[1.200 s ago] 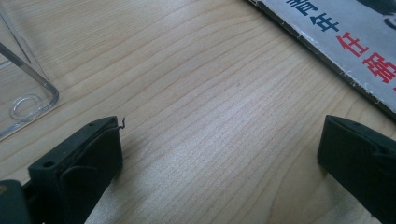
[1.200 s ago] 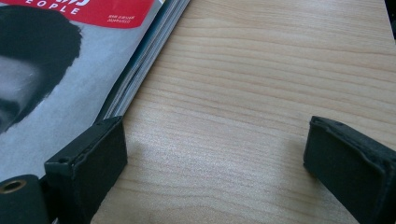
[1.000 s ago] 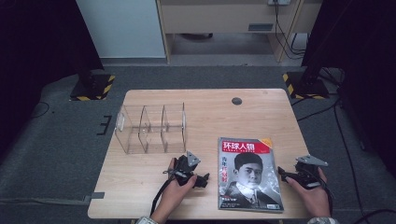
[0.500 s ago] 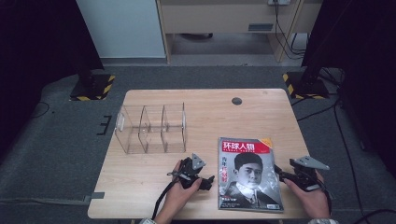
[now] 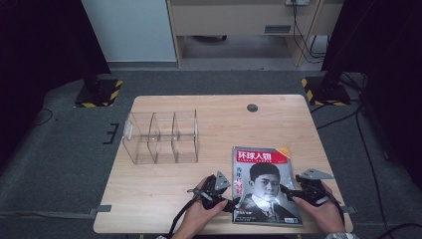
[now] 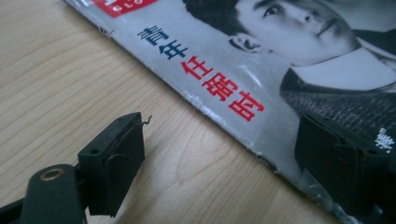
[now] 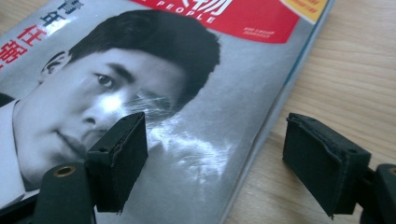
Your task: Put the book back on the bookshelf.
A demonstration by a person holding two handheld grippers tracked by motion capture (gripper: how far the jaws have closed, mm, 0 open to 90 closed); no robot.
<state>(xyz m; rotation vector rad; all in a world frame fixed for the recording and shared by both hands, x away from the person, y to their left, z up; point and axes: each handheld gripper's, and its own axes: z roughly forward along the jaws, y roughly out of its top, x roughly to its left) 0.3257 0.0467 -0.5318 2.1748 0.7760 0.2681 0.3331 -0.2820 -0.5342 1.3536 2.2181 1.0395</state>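
while both grippers flank one magazine (image 5: 266, 186) on the table (image 5: 219, 112), their jaws stand wide with nothing pressed.

high view: two hands, two grippers, one magazine, one clear three-slot organizer (image 5: 161, 137) well beyond the left gripper (image 5: 230, 204); the right gripper (image 5: 287, 191) sits at the magazine's opposite edge; the red masthead's white characters are too small to read. left gripper view: its jaws, just closing a little, straddle the magazine's edge, one over wood, one over the cover; blue "青年" and red "任鹏时" run beside a portrait. right gripper view: its jaws, just widening, straddle the other edge; white "people" sits on the red banner, unreadable from above.
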